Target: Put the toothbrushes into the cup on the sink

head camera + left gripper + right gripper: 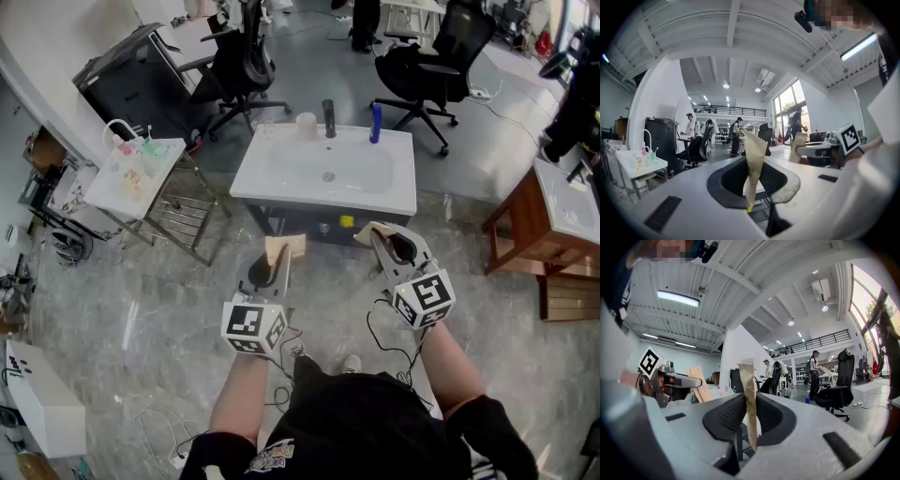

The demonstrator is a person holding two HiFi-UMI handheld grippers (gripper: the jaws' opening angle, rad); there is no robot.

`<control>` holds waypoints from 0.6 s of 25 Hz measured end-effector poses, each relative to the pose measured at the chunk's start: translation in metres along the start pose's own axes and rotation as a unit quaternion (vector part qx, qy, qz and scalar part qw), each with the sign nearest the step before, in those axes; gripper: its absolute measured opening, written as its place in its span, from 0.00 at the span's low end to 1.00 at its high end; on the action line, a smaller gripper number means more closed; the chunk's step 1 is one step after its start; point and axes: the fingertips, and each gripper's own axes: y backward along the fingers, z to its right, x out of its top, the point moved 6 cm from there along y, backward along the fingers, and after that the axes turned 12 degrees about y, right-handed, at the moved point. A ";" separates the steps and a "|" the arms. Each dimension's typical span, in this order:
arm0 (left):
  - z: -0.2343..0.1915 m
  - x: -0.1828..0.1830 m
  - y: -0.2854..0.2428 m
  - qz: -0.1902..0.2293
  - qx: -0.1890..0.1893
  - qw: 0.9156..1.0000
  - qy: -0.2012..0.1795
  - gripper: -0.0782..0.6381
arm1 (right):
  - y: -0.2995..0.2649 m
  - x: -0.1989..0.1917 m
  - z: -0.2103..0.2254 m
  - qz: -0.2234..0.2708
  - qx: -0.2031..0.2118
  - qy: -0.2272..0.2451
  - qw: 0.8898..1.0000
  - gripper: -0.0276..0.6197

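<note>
A pale cup [307, 126] stands on the back rim of the white sink [394, 192], left of the black tap [328, 118]. An upright blue item [376, 122] stands right of the tap. I cannot make out single toothbrushes; small coloured items lie on a white side table [103, 192] to the left, also visible in the left gripper view as the side table [635, 168]. My left gripper [285, 247] [753, 143] and right gripper [373, 232] [748, 376] are held level in front of the sink, short of its front edge. Their tan jaws stand together with nothing between them.
A wire rack [183, 211] stands between the side table and the sink. Black office chairs [431, 66] are behind the sink, and a wooden stand with another basin [553, 225] is at the right. A white box [37, 398] sits on the floor at the lower left.
</note>
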 end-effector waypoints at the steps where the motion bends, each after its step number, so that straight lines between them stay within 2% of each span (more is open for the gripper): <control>1: 0.001 0.000 0.000 0.001 0.001 1.000 0.000 0.19 | 0.000 0.000 0.001 0.000 0.001 0.000 1.000 0.14; 10: 0.009 -0.002 0.001 0.004 0.011 1.000 -0.017 0.19 | 0.004 0.002 -0.001 0.012 0.011 0.014 1.000 0.14; 15: 0.007 -0.004 -0.002 0.003 0.014 1.000 -0.011 0.19 | 0.001 -0.002 0.000 0.012 0.015 0.013 1.000 0.14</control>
